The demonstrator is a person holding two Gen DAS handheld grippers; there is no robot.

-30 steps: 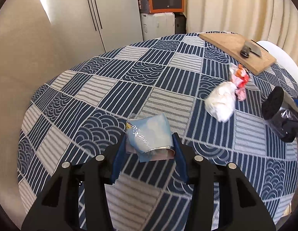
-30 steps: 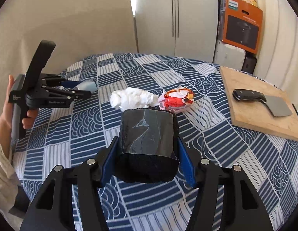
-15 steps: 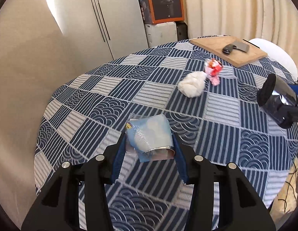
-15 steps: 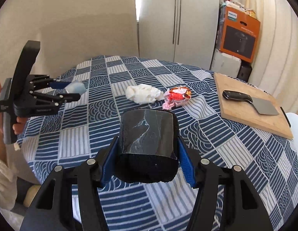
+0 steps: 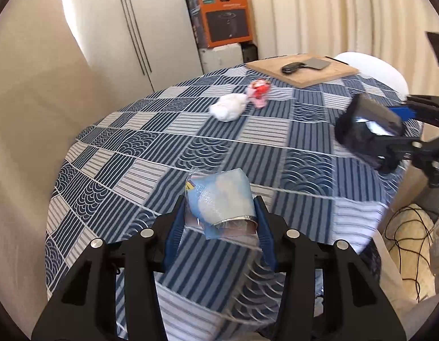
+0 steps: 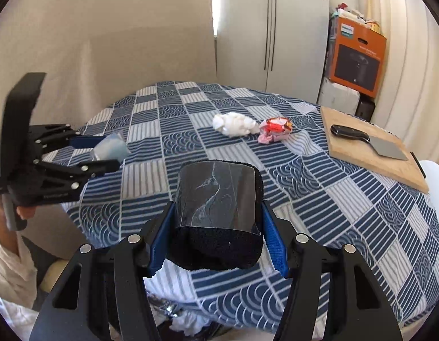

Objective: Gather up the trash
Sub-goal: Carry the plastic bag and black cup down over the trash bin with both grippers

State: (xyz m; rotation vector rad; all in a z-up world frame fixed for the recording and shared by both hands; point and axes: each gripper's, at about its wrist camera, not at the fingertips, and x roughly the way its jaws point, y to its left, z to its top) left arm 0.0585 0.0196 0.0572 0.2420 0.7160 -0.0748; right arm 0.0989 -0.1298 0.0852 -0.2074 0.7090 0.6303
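My left gripper (image 5: 221, 216) is shut on a light blue plastic wrapper (image 5: 219, 199) and holds it above the near edge of the round table (image 5: 151, 153). My right gripper (image 6: 216, 227) is shut on a black packet (image 6: 216, 199), also lifted over the table's near edge. Each gripper shows in the other's view: the left gripper (image 6: 106, 153) with the blue wrapper (image 6: 110, 149), the right gripper with the black packet (image 5: 367, 130). A crumpled white tissue (image 6: 233, 123) and a red and white wrapper (image 6: 275, 129) lie on the cloth beyond.
A wooden cutting board (image 6: 372, 153) with a cleaver (image 6: 370, 140) lies at the table's right. A white chair (image 5: 370, 68) stands behind it. An orange box (image 6: 355, 58) and white wardrobe (image 6: 270, 28) stand at the back. Cables (image 5: 404, 233) lie on the floor.
Both grippers have pulled back and up from the table with their wrappers still held. The tissue and red wrapper now look farther away.
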